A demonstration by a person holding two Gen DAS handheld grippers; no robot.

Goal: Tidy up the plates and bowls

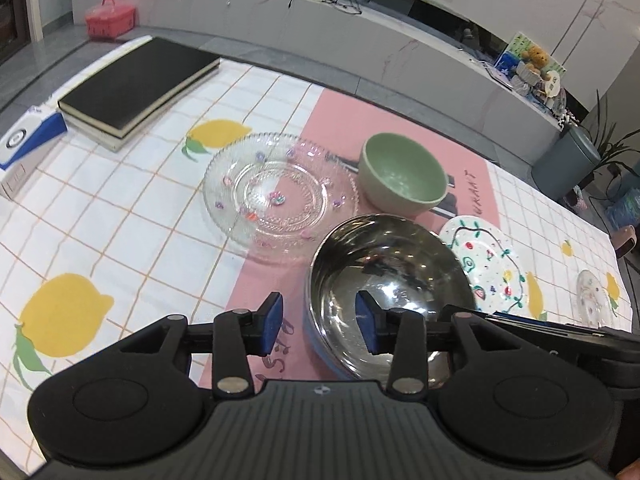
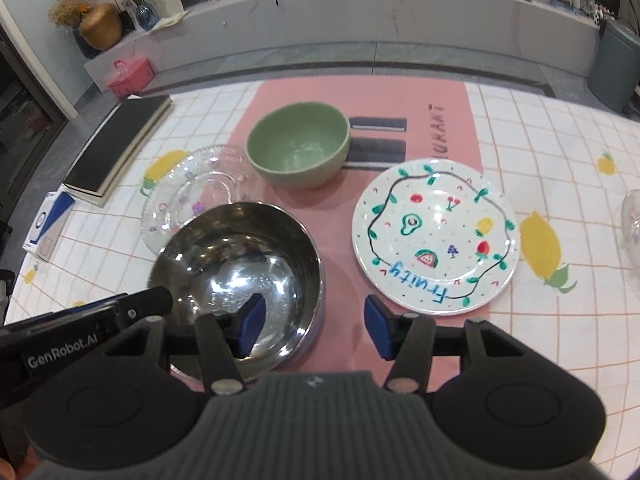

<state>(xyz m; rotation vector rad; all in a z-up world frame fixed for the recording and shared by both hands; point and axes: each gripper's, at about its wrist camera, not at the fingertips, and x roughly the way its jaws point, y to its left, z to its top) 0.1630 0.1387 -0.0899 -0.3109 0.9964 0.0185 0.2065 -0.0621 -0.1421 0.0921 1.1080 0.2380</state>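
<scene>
A steel bowl [image 1: 388, 280] [image 2: 240, 272] sits on the pink mat near me. My left gripper [image 1: 320, 324] is open, with one finger inside the bowl and one outside its left rim. My right gripper [image 2: 316, 326] is open, straddling the bowl's right rim the same way. A green bowl [image 1: 402, 174] [image 2: 298, 144] stands behind the steel bowl. A clear glass plate [image 1: 276, 196] [image 2: 188, 196] lies to the left. A white plate painted with fruit [image 1: 490, 264] [image 2: 434, 236] lies to the right.
A black book [image 1: 136, 84] [image 2: 116, 144] and a blue-and-white box [image 1: 24, 148] [image 2: 48, 224] lie at the table's far left. A small glass dish [image 1: 592, 296] [image 2: 632, 232] sits at the right edge. A pink basket [image 1: 110, 16] stands on the floor beyond.
</scene>
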